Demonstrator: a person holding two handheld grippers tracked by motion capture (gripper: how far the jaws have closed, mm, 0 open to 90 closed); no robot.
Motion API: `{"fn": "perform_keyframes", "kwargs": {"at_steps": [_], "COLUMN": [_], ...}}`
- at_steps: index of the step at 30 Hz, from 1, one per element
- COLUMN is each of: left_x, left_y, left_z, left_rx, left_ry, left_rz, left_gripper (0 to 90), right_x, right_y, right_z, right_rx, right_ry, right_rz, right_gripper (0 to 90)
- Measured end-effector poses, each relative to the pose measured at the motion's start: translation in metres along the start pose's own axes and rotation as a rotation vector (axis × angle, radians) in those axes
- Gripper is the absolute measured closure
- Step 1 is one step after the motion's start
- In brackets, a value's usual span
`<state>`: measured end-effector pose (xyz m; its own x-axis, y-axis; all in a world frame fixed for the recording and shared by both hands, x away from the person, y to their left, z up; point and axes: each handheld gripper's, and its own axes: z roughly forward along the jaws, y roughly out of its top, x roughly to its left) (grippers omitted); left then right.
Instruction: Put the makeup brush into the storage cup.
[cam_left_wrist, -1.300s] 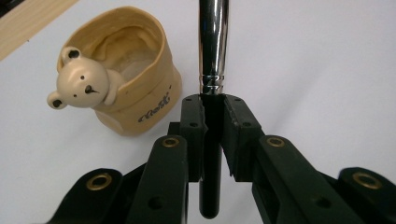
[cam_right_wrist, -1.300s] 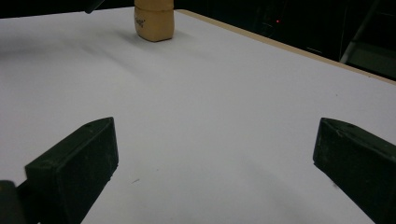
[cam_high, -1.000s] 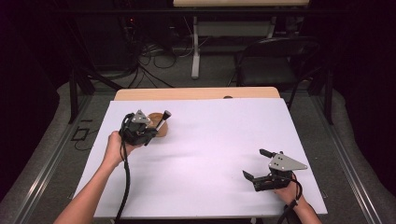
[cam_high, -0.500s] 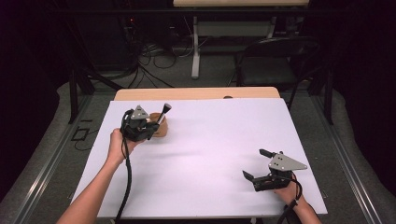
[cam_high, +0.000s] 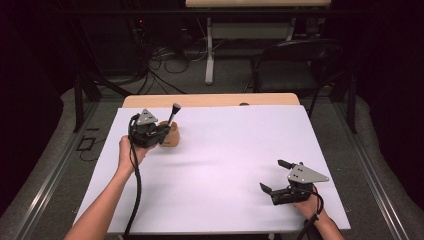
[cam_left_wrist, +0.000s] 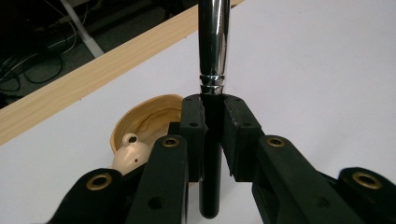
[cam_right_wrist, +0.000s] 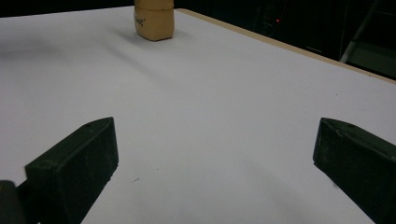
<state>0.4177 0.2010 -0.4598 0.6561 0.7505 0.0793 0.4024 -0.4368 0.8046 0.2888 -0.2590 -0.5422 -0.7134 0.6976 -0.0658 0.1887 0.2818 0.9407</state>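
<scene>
The left gripper (cam_high: 159, 131) is clamped on the black handle of a brush (cam_left_wrist: 212, 70), whose chrome ferrule rises just beyond the jaw tips in the left gripper view. Directly under and beside that gripper sits a tan holder (cam_high: 169, 136), its open mouth just to the left of the jaws in the gripper's own view. The far wooden edge of the table (cam_high: 210, 100) runs close behind the gripper, and the left edge of the white cover (cam_high: 225, 165) lies near its outer side; toward the middle and the person's side the cover is bare and broad. The right gripper (cam_high: 278, 176) rests on the cover near the right front corner, jaws spread wide with nothing between them, well apart from the holder, which stands far ahead of its jaws. Since the earlier frames both hands sit where they were; the brush leans slightly more upright above the left gripper.
</scene>
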Motion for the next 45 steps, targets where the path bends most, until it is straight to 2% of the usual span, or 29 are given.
{"fn": "perform_keyframes", "kwargs": {"at_steps": [8,17,30,45], "left_x": [0.002,0.004,0.007,0.008], "left_y": [0.001,0.004,0.005,0.006], "left_z": [0.003,0.006,0.013,0.023], "left_rx": [-0.040,-0.104,-0.165,-0.204], "left_ry": [0.014,0.051,0.088,0.116], "left_rz": [-0.025,-0.047,-0.079,-0.096], "left_gripper": [79.4,79.4,79.4,79.4], "right_x": [0.000,0.000,0.000,0.000], "right_y": [0.000,0.000,0.000,0.000], "right_z": [0.000,0.000,0.000,0.000], "right_rx": [0.003,0.003,0.003,0.004], "right_ry": [-0.003,-0.002,-0.001,0.000], "right_rz": [0.002,0.001,0.000,0.000], "right_gripper": [0.0,0.0,0.0,0.0]}}
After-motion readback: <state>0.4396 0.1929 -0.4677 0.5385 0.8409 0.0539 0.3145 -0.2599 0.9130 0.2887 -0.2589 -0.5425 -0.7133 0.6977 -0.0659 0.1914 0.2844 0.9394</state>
